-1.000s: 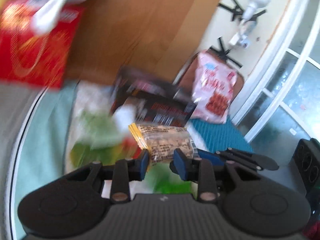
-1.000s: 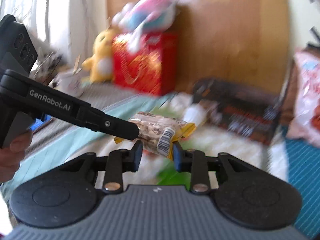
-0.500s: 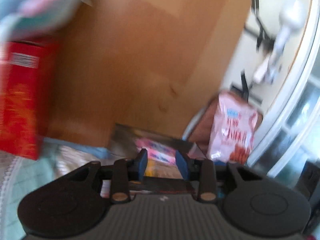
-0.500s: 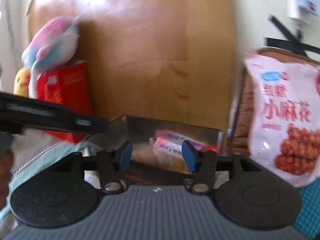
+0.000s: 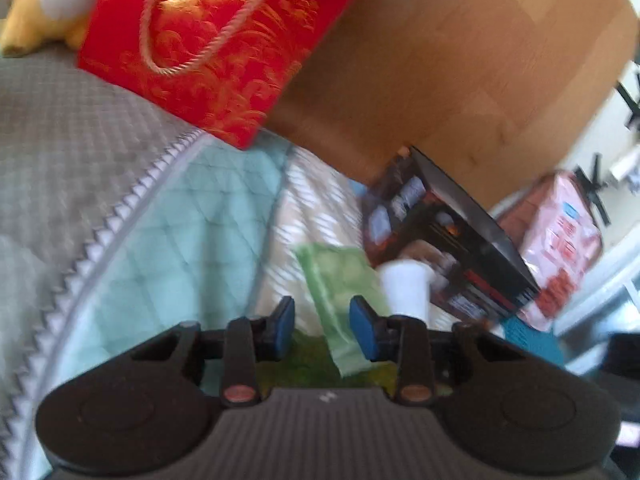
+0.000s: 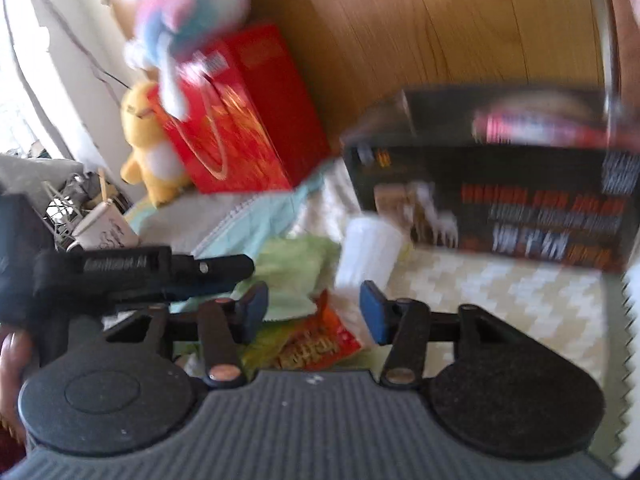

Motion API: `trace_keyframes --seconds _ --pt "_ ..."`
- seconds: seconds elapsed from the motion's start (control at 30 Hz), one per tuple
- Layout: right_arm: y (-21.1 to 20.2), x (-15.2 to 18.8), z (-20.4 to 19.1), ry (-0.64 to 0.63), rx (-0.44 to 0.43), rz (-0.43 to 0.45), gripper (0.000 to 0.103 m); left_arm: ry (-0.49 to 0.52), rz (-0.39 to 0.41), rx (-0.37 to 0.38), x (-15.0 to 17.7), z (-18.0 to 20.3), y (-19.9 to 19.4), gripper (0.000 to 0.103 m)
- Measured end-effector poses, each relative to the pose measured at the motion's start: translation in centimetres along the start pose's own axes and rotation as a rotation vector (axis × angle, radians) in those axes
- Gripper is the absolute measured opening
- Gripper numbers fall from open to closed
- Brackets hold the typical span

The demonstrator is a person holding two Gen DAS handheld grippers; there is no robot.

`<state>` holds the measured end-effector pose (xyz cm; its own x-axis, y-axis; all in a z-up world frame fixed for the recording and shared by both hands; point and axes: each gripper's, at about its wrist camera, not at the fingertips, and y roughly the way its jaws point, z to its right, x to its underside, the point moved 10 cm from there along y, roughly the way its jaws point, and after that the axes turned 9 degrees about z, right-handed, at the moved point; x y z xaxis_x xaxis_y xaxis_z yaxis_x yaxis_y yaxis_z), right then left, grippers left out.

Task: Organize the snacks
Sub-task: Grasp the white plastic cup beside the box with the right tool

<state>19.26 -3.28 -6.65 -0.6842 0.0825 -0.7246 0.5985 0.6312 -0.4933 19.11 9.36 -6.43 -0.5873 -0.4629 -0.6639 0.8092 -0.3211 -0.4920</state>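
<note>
In the left wrist view, my left gripper (image 5: pixel 322 328) hangs low over the bed with its jaws shut to a narrow gap and nothing pressed between the pads. A green snack packet (image 5: pixel 336 280) lies just beyond them, next to a white cup-like tub (image 5: pixel 404 284). The open black box (image 5: pixel 448 240) stands to the right. In the right wrist view, my right gripper (image 6: pixel 314 312) holds nothing and its jaws are closing. It is above an orange snack packet (image 6: pixel 316 344), the green packet (image 6: pixel 292 272) and the white tub (image 6: pixel 368 252). The left gripper's fingers (image 6: pixel 240 268) reach in from the left.
A red gift bag (image 5: pixel 216 48) and a yellow plush toy (image 6: pixel 148 148) stand against the wooden headboard (image 5: pixel 460 60). A pink snack bag (image 5: pixel 560 248) leans at the far right. The quilted bedspread (image 5: pixel 180 220) lies under everything. A person's hand (image 6: pixel 12 360) holds the left gripper.
A second ago both grippers held a peanut packet together. It has left both jaws, and both grippers have swung from the black box down to the loose packets.
</note>
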Motion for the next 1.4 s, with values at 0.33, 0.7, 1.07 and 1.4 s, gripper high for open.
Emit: trace_keyframes --seconds 0.33,0.7,1.07,1.4 --pt "-5.5 3.2 -1.4 -0.038 0.009 -0.017 0.022 0.091 -0.066 0.085 5.6 3.9 -3.2 0.021" --pt "-10.5 4.1 -2.9 -0.147 0.063 0.096 0.029 0.101 0.003 0.171 7.7 4.0 -10.0 0.033" --pt "-4.4 5.2 -4.8 -0.215 0.061 -0.086 0.073 -0.027 0.093 0.066 5.2 -2.5 -13.1 0.035" --pt "-8.6 7.1 -12.1 -0.502 -0.282 -0.126 0.058 -0.042 0.111 0.190 4.0 -2.7 -15.8 0.043"
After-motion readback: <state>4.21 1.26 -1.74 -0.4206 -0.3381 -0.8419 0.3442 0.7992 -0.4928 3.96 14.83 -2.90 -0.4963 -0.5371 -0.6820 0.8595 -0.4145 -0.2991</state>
